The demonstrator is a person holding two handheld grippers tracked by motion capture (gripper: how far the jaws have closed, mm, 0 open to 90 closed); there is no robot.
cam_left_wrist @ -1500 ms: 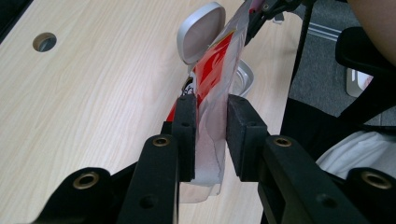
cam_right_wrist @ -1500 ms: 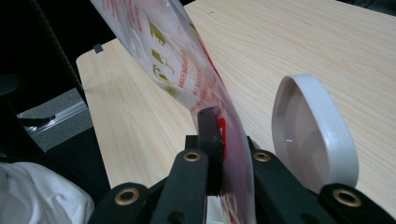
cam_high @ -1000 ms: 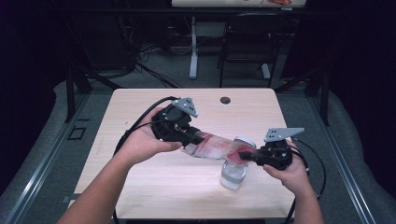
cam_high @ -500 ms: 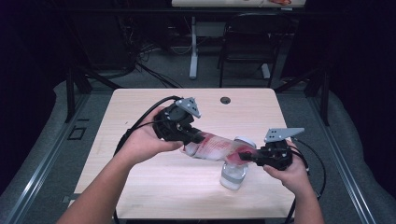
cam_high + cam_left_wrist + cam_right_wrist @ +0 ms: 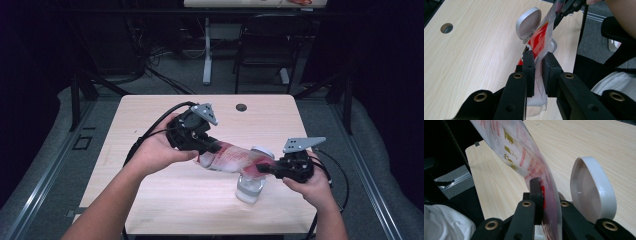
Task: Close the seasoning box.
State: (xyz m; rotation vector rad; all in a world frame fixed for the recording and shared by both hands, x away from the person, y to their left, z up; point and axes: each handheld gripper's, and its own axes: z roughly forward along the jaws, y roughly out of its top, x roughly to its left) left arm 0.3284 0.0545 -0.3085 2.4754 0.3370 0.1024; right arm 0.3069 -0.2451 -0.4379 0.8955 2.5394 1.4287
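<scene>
I have the plastic pouch [image 5: 234,159] stretched in the air between my two grippers, low over the tabletop [image 5: 150,125] and right above the open container [image 5: 250,187]. One pouch, red and white print with a clear stretch; one small clear container with its round white flip lid [image 5: 592,188] standing open; two grippers. My left gripper [image 5: 212,146] has its jaws narrowed down onto one end of the pouch, the film pinched flat between the pads [image 5: 550,72]. My right gripper [image 5: 264,169] clamps the other end, jaws nearly together with the film between them, just above the container's mouth. The container stands on the tabletop, near its front right part.
</scene>
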